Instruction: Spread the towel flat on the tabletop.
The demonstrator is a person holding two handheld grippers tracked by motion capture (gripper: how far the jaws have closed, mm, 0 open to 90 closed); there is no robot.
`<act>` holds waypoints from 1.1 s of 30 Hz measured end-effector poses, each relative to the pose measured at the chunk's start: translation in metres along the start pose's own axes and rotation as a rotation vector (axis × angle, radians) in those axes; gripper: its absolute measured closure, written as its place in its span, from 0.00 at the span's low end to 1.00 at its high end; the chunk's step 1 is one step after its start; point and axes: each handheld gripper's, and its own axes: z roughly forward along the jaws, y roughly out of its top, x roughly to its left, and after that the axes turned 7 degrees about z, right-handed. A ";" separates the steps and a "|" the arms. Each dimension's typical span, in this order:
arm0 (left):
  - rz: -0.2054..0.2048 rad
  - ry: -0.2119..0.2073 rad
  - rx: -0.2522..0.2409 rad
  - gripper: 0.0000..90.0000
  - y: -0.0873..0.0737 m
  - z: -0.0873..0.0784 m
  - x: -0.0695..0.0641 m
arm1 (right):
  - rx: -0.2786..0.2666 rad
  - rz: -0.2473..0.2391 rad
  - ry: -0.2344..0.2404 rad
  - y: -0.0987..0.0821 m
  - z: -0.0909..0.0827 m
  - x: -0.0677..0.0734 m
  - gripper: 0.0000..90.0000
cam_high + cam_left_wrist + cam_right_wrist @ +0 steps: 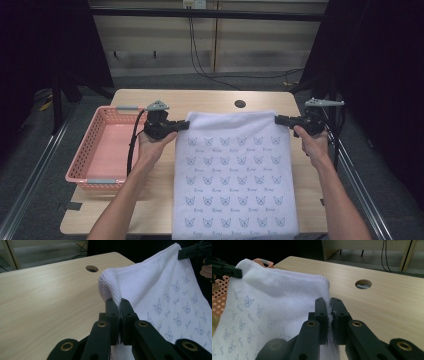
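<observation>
Above the middle of the desk point(210, 100), a white towel point(235, 175) printed with small cat faces is held up by its two far corners, its lower part draped toward the desk's near edge. The left corner is pinched between the closed jaws of the left gripper point(184, 125), the right corner between those of the right gripper point(280, 119). Along the desk's left edge a pink basket point(100, 147) is set.
</observation>
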 end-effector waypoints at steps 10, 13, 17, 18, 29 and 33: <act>0.011 0.024 -0.045 0.97 0.025 -0.009 0.009 | -0.011 -0.016 -0.023 0.037 -0.001 0.006 0.94; 0.013 0.038 -0.059 0.97 0.037 -0.013 0.013 | -0.019 -0.024 -0.029 0.049 0.002 0.009 0.94; 0.023 0.057 -0.087 0.97 0.057 -0.018 0.018 | -0.046 -0.032 -0.039 0.070 0.001 0.013 0.94; 0.021 0.062 -0.096 0.97 0.062 -0.019 0.020 | -0.056 -0.036 -0.036 0.076 0.000 0.015 0.94; 0.054 0.046 -0.084 0.97 0.056 -0.032 0.011 | -0.102 -0.062 0.008 0.084 -0.010 0.028 0.94; 0.064 0.013 -0.059 0.97 0.030 -0.034 -0.007 | -0.068 -0.063 0.024 0.050 -0.018 0.031 0.94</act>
